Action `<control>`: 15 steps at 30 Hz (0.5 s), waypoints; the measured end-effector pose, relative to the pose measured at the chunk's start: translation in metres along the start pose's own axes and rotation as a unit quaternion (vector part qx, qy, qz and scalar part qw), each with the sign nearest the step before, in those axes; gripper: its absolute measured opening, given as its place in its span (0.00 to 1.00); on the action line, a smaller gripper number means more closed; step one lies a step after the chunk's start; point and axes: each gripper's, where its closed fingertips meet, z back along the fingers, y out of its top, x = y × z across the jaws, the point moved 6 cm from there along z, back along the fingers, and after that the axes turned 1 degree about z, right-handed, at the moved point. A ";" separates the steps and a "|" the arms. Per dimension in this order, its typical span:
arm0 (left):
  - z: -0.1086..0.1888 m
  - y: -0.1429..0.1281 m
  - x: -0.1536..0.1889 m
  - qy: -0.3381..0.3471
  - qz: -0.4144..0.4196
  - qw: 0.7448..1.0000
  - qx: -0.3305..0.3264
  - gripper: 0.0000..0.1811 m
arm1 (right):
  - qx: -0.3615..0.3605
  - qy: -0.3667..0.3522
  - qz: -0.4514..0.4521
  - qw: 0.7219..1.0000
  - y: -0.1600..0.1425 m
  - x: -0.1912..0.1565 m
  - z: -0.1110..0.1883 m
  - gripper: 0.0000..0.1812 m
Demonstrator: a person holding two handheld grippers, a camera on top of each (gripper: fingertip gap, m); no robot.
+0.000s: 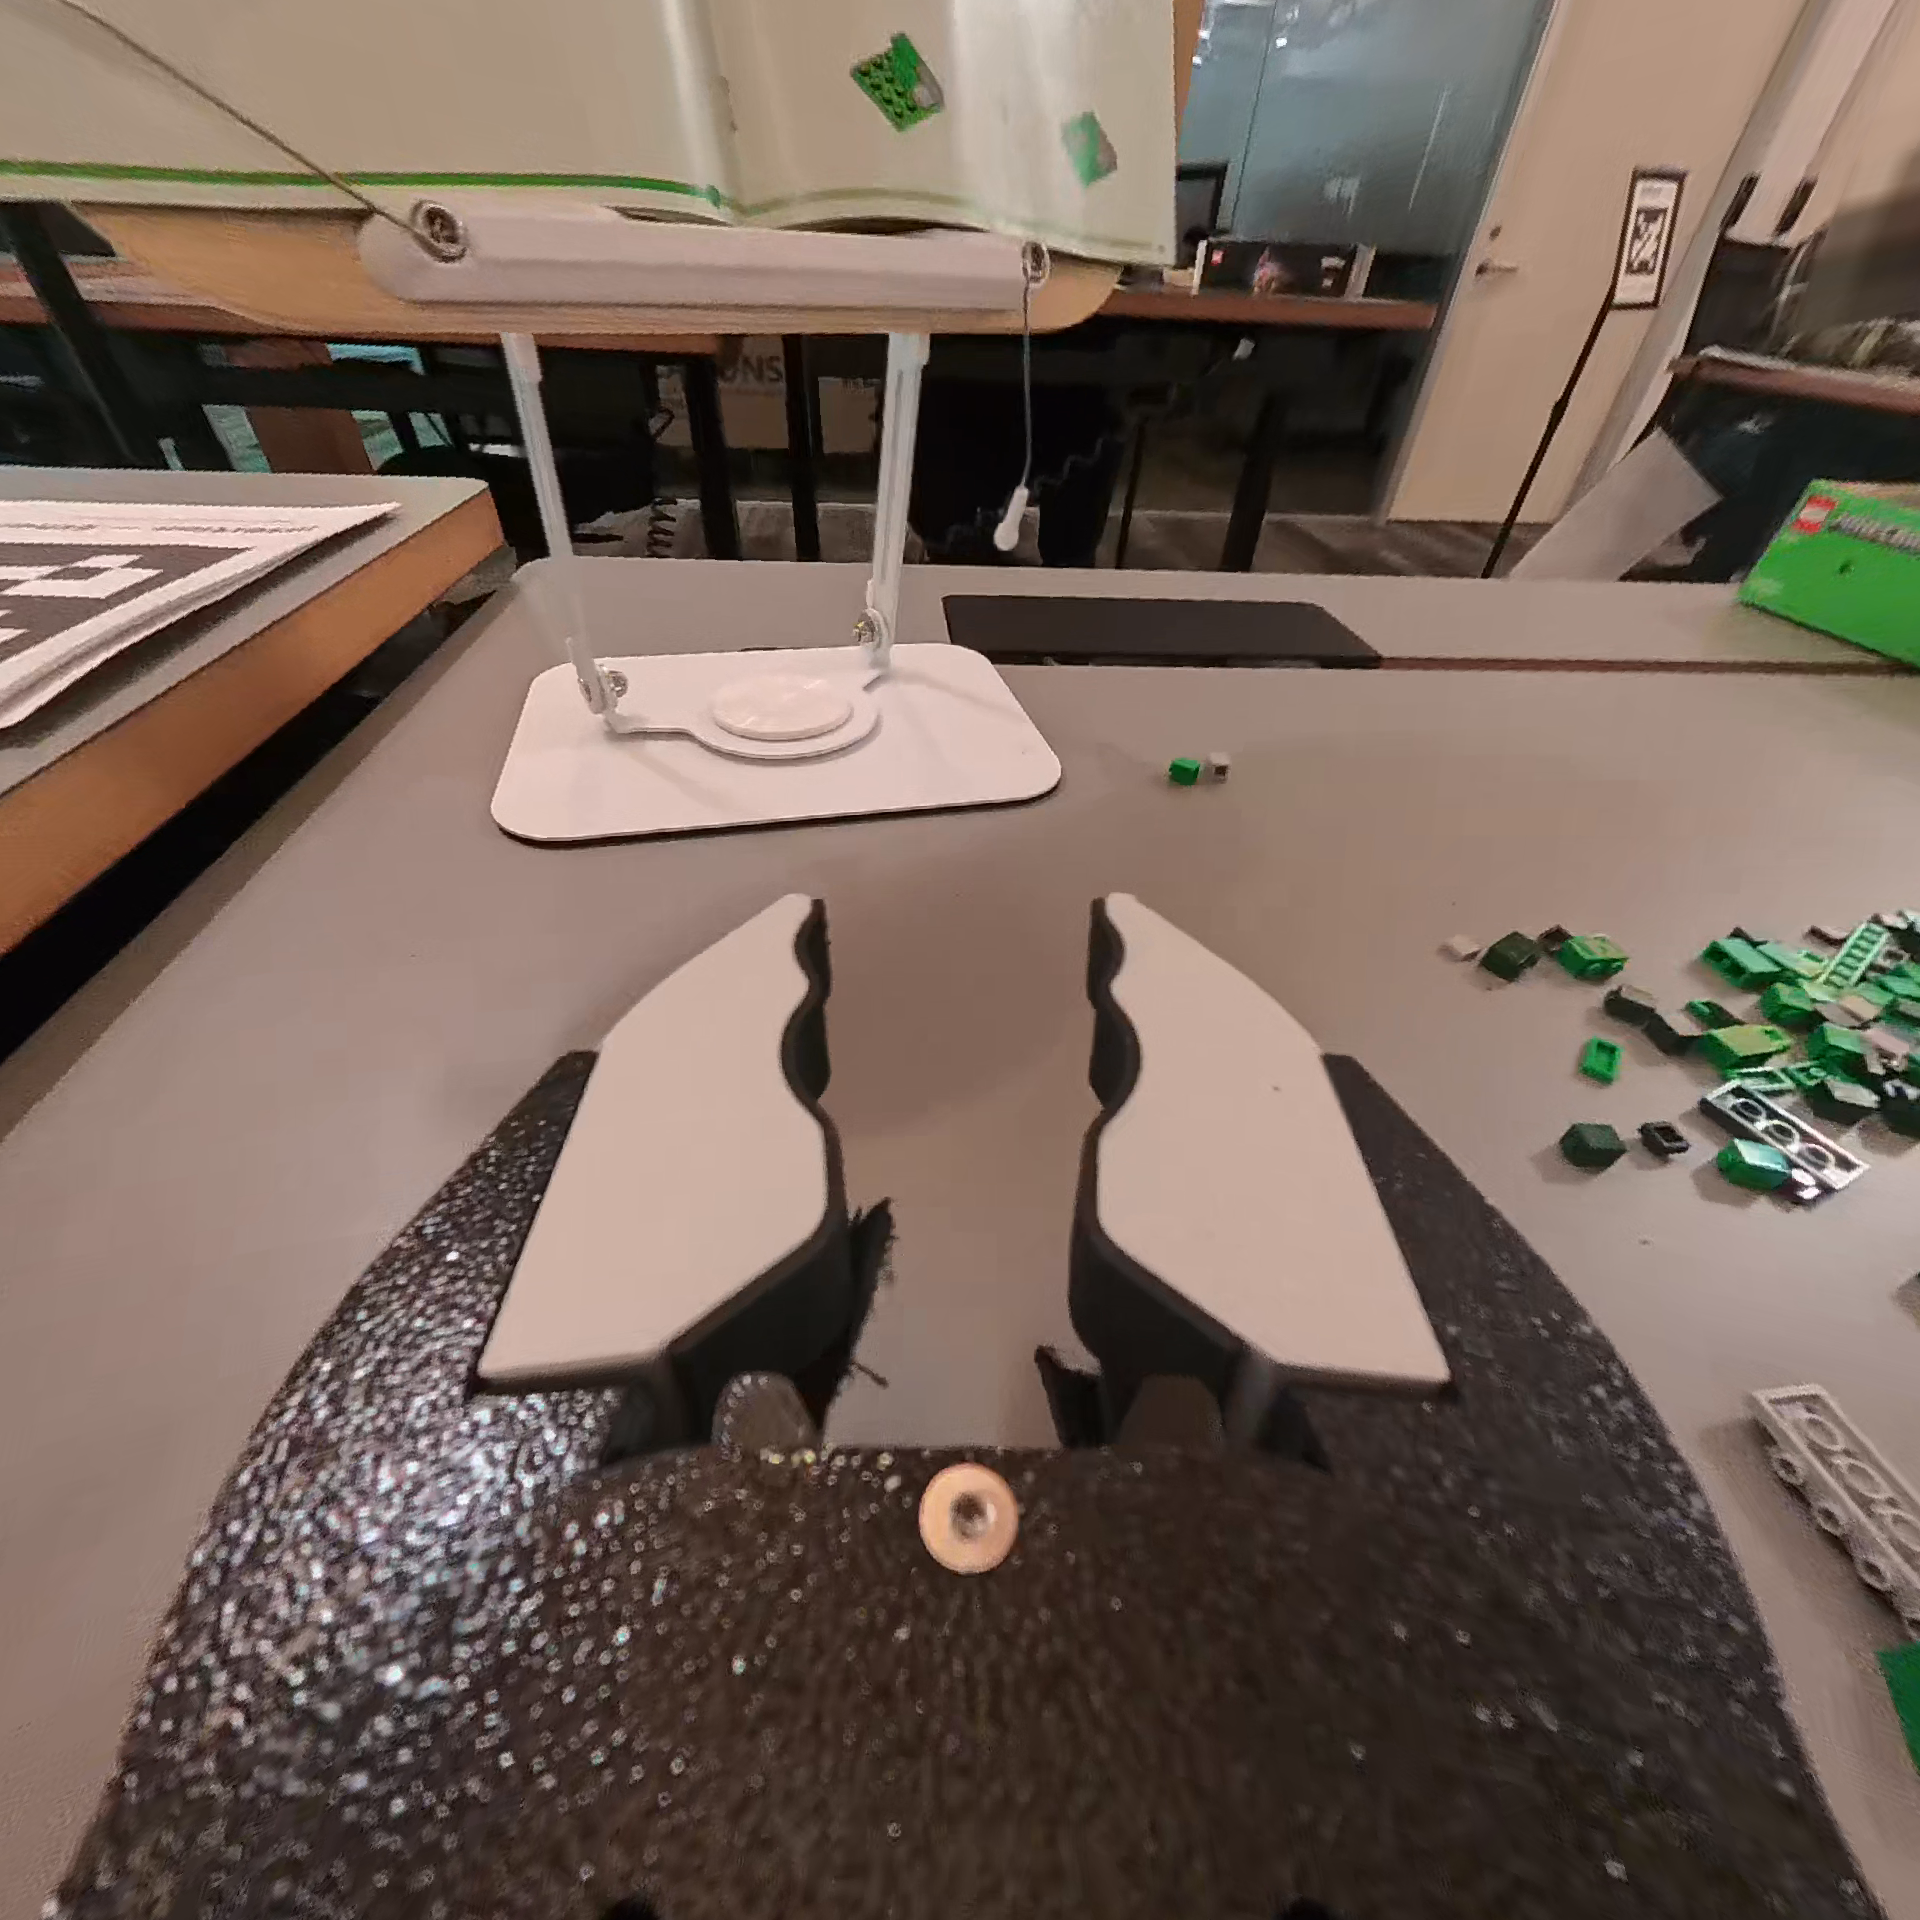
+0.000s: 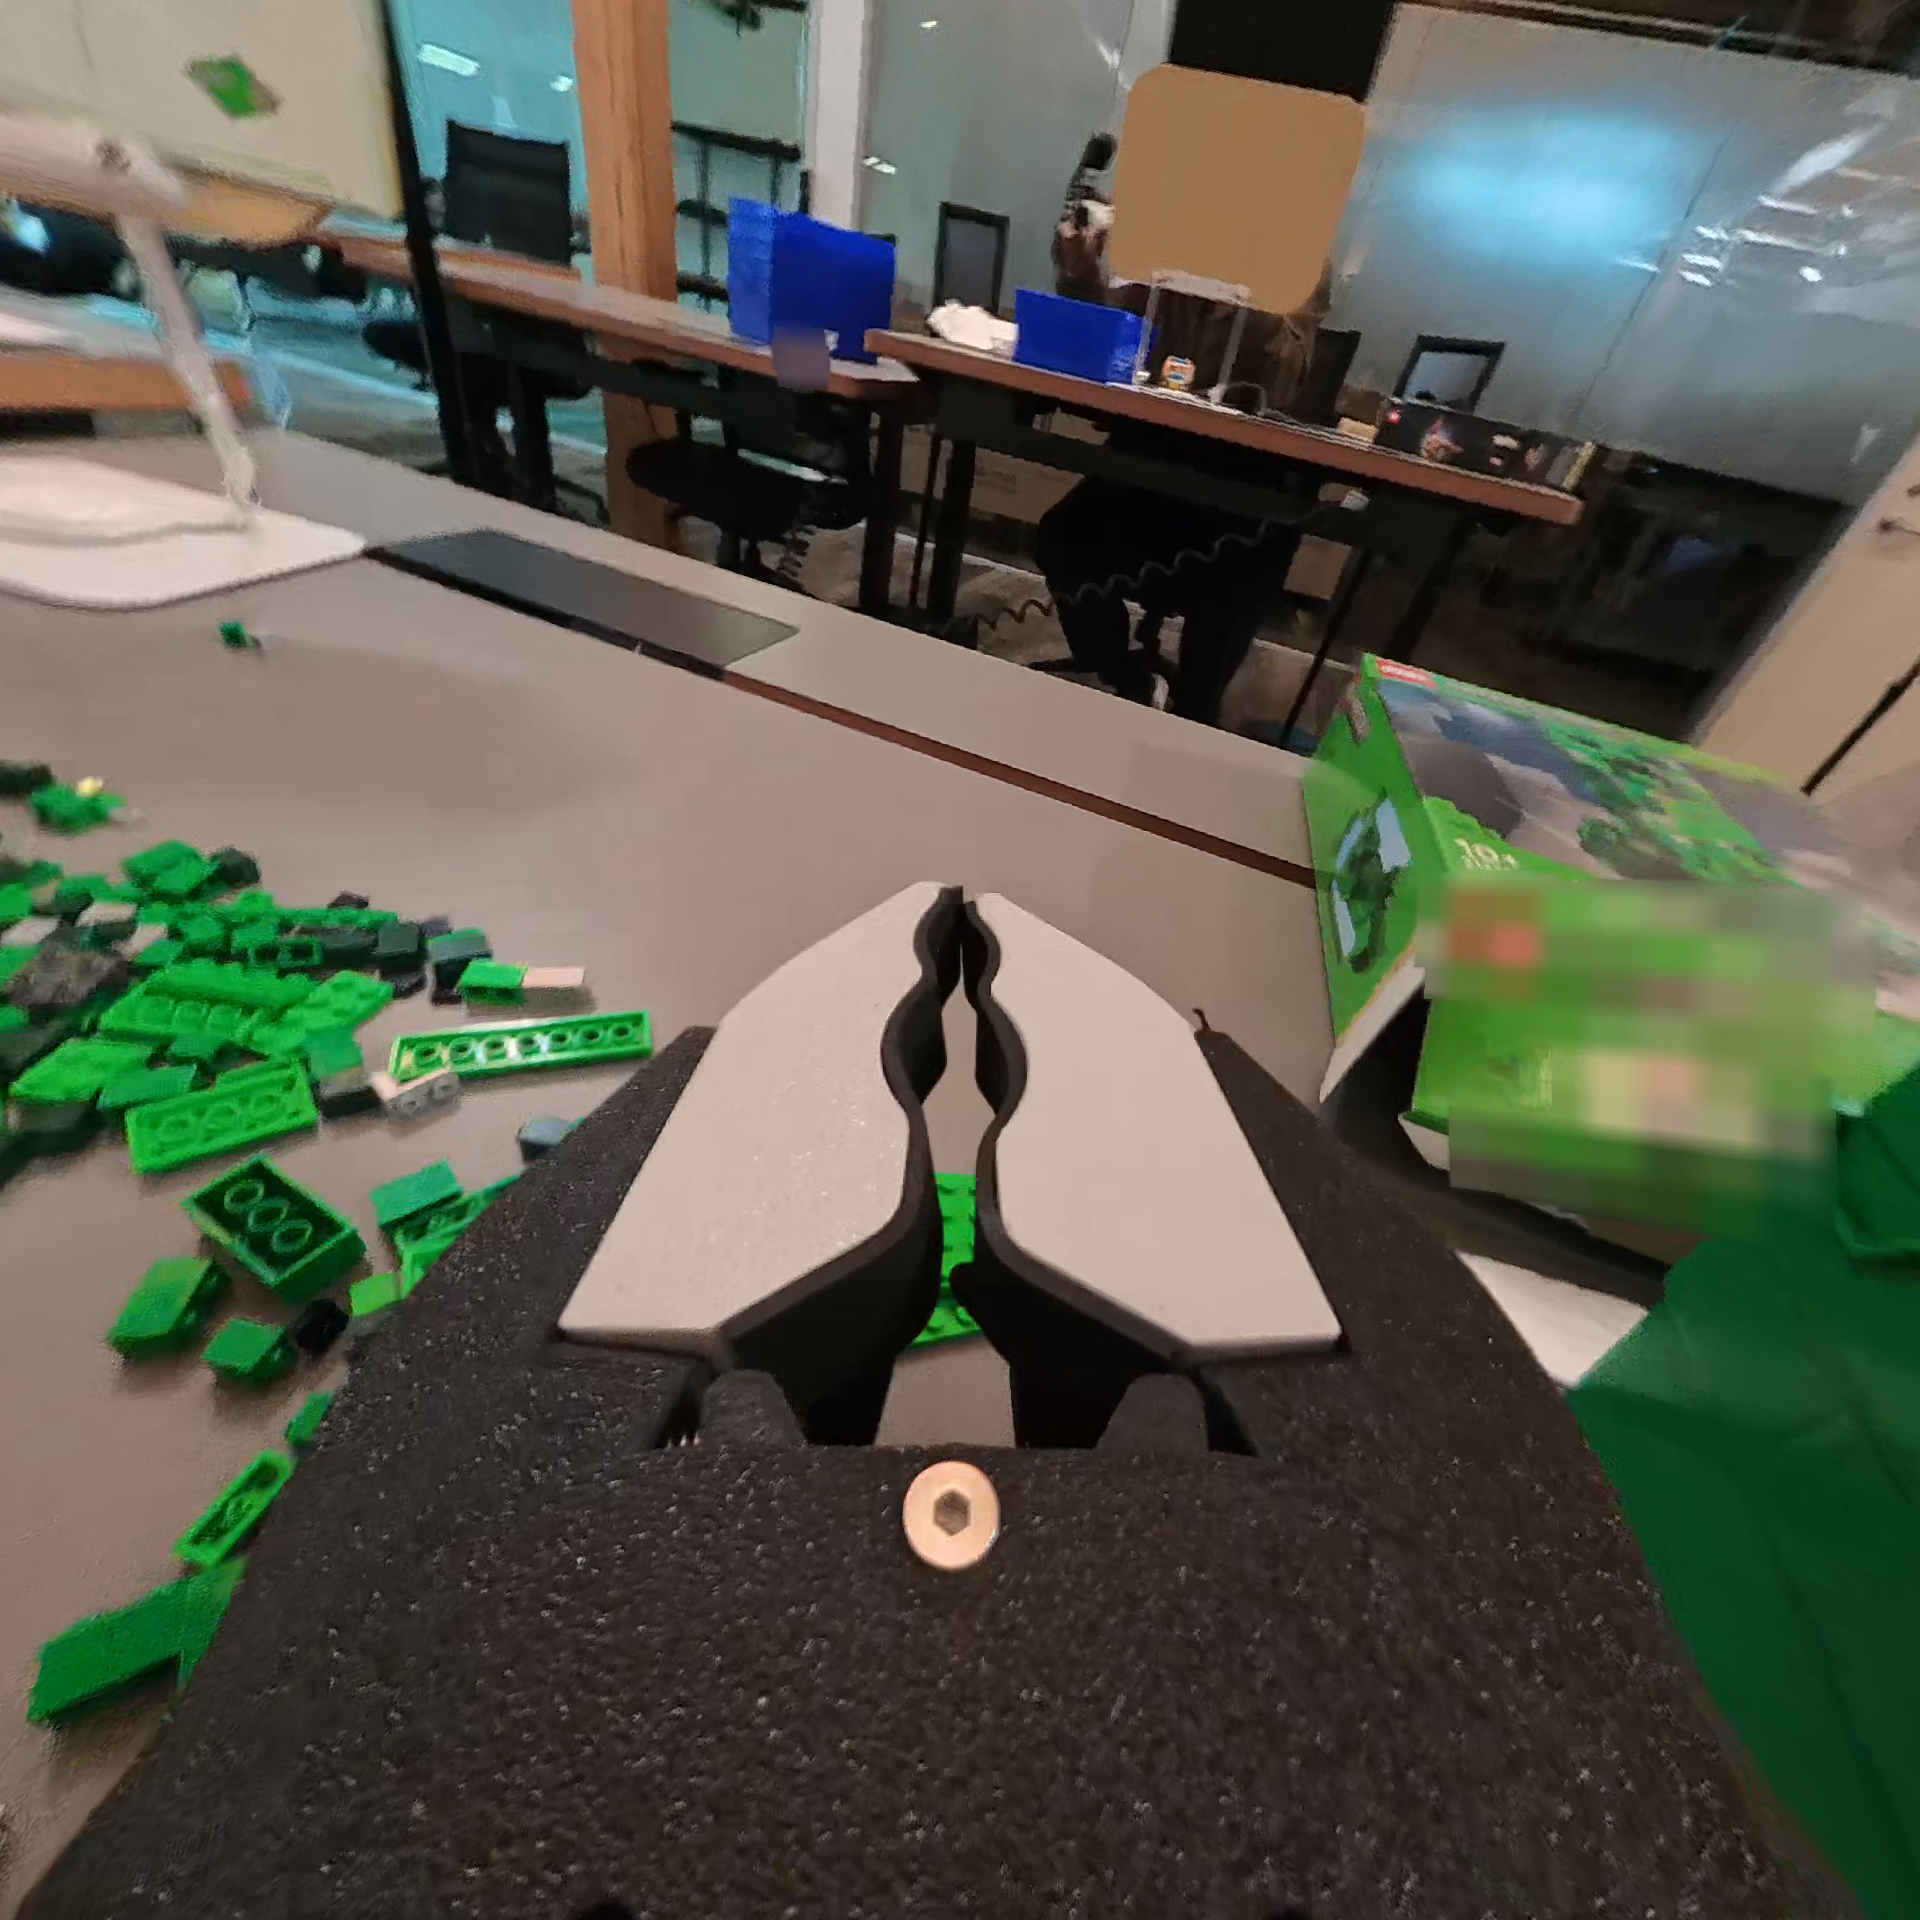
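My left gripper is open and empty, hovering over bare grey table in front of a white book stand that holds an open instruction booklet. A pile of green and dark building bricks lies to its right. My right gripper is shut, its tips touching with nothing between them. A green plate shows through the gap below its fingers; I cannot tell whether they touch it. The brick pile lies to its left, with a long green plate nearest.
A green toy box stands at the right, also in the left wrist view. A large green sheet lies at the near right. Two tiny bricks sit alone. A long grey plate and a black panel are on the table. There is about 50 cm between the tips of the two grippers. The long green plate lies some 15 cm from my right tips, 40 cm from my left tips.
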 end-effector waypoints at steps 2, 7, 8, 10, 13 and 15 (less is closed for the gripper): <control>0.002 0.002 0.000 -0.012 0.000 1.000 0.012 0.13 | -0.022 0.021 0.037 0.999 0.001 -0.008 -0.001 0.00; 0.005 0.004 0.009 -0.049 -0.017 0.998 0.032 0.00 | -0.046 0.060 0.086 0.993 0.015 -0.027 0.011 0.00; 0.005 0.003 0.009 -0.049 -0.020 0.998 0.027 0.00 | -0.045 0.065 0.091 0.993 0.021 -0.029 0.017 0.00; 0.004 0.002 0.011 -0.053 -0.028 0.998 0.022 0.00 | -0.050 0.069 0.107 0.991 0.029 -0.032 0.032 0.00; 0.004 0.002 0.015 -0.056 -0.043 0.997 0.022 0.00 | -0.053 0.084 0.126 0.987 0.040 -0.041 0.064 0.00; 0.004 0.001 0.016 -0.055 -0.053 0.997 0.021 0.00 | -0.044 0.090 0.125 0.987 0.053 -0.044 0.090 0.00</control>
